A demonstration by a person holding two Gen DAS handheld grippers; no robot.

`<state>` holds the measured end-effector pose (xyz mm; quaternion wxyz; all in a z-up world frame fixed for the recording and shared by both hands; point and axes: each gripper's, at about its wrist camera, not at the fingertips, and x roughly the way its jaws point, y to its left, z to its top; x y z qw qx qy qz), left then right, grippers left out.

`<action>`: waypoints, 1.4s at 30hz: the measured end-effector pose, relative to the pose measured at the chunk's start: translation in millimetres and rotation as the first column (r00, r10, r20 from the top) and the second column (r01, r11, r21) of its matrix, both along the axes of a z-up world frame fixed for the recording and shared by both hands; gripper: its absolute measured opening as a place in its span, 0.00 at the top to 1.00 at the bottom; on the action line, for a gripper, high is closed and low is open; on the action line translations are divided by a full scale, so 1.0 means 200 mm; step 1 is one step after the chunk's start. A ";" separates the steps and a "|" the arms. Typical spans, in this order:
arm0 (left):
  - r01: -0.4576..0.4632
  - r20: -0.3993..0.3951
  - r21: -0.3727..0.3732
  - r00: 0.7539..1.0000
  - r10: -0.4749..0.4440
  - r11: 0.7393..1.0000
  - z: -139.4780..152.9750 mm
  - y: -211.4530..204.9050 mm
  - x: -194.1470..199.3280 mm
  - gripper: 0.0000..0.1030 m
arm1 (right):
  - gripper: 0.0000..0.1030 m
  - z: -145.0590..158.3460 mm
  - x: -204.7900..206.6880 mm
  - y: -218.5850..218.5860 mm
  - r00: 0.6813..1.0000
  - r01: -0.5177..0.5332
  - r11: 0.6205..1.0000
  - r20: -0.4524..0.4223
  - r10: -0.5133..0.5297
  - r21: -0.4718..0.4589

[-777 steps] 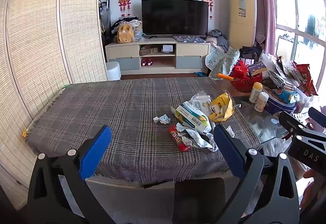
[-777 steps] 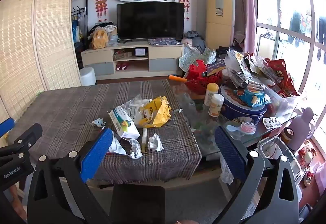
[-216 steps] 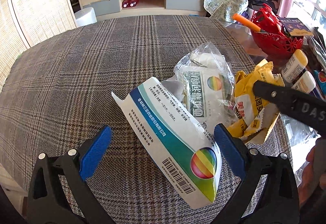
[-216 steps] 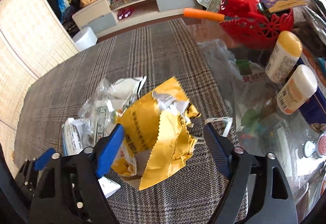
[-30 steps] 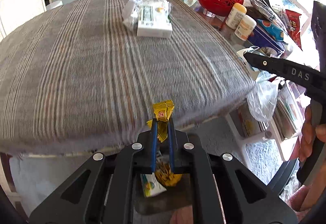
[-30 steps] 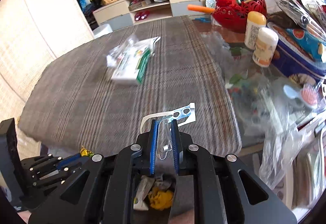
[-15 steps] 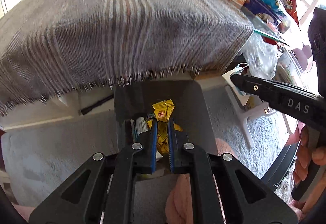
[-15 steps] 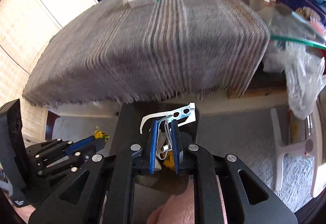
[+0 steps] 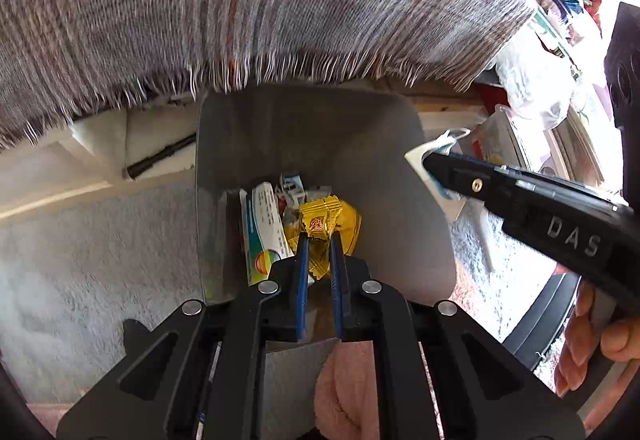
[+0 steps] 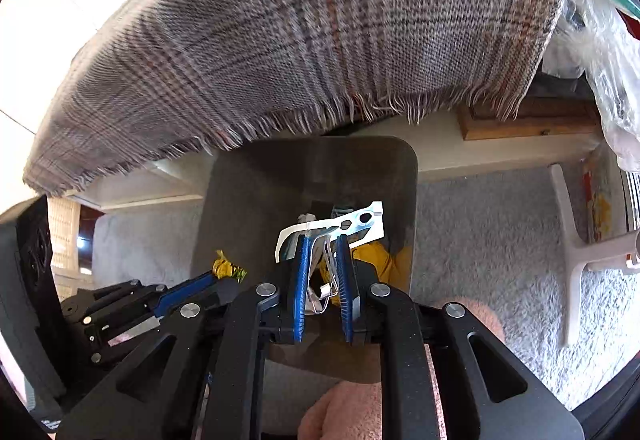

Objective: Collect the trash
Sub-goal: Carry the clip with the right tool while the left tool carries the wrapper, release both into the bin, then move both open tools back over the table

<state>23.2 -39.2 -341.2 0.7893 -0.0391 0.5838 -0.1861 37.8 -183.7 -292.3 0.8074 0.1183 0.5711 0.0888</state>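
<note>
Because both pieces of trash are meant for the grey bin (image 9: 400, 200) standing on the carpet (image 9: 100, 260) below the table's fringed plaid cloth (image 9: 280, 0), each is being held right over its open mouth. The left tongs (image 9: 319, 240) are clamping a small yellow candy wrapper (image 9: 318, 224), pointing steeply down above the green-and-white carton (image 9: 264, 228) and yellow bag (image 9: 348, 220) lying inside. The right tongs (image 10: 322, 260) are pinching a white torn packaging strip (image 10: 344, 226), angled down over the bin's right side and sitting just beside the left pair. Neither piece is released yet, so the drop is probably the step in hand.
</note>
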 end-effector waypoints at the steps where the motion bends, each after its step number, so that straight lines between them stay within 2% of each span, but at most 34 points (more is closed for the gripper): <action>1: 0.000 -0.012 -0.003 1.000 0.000 1.000 -0.02 0.00 0.00 0.91 | 0.83 -0.01 0.01 0.00 1.000 0.002 1.000 -0.004 -0.002 0.003; 6: 0.001 -0.028 -0.011 1.000 -0.002 1.000 -0.04 -0.01 0.02 0.88 | 0.82 -0.05 0.05 -0.02 0.999 0.020 0.999 -0.028 -0.019 0.029; 8: 0.004 -0.027 -0.012 1.000 -0.004 1.000 -0.04 -0.02 0.03 0.84 | 0.81 -0.07 0.06 -0.01 0.999 0.027 0.999 -0.035 -0.026 0.024; 9: 0.004 -0.029 -0.012 1.000 -0.004 1.000 -0.04 -0.03 0.03 0.79 | 0.78 -0.08 0.06 -0.01 0.999 0.028 0.999 -0.038 -0.028 0.021; 11: -0.001 -0.032 -0.006 0.999 0.001 1.000 -0.04 -0.03 0.03 0.72 | 0.62 -0.09 0.06 -0.01 0.999 0.030 0.999 -0.045 -0.029 0.021; 15: -0.011 -0.023 0.012 1.000 0.011 1.000 -0.04 -0.01 0.02 0.65 | 0.59 -0.08 0.06 -0.02 0.998 0.039 0.999 -0.041 -0.039 0.018; 17: -0.019 -0.014 0.018 1.000 0.019 1.000 -0.03 0.00 0.02 0.59 | 0.51 -0.06 0.05 -0.04 0.998 0.050 0.999 -0.037 -0.049 0.011; 21: -0.031 0.016 0.038 0.999 0.031 0.999 0.02 0.03 0.00 0.38 | 0.33 -0.01 0.03 -0.08 0.998 0.068 0.998 -0.013 -0.068 -0.011; 24: -0.042 0.034 0.046 0.999 0.040 0.998 0.07 0.05 -0.01 0.21 | 0.08 0.03 0.01 -0.11 0.996 0.084 0.996 -0.001 -0.084 -0.033; 27: -0.046 0.064 0.058 0.997 0.042 0.997 0.14 0.06 -0.01 0.08 | 0.03 0.10 0.01 -0.13 0.996 0.083 0.995 0.021 -0.082 -0.054; 32: -0.046 0.081 0.060 0.996 0.041 0.997 0.27 0.11 0.01 0.08 | 0.03 0.22 0.04 -0.18 0.996 0.075 0.995 0.052 -0.073 -0.057; 37: -0.108 0.108 0.033 0.989 0.104 0.994 0.44 0.22 0.09 0.08 | 0.03 0.41 0.10 -0.22 0.990 0.082 0.996 0.122 -0.077 -0.039; 42: -0.132 0.172 0.049 0.978 0.122 0.990 0.61 0.28 0.22 0.08 | 0.03 0.58 0.21 -0.24 0.979 0.080 0.996 0.191 -0.071 -0.038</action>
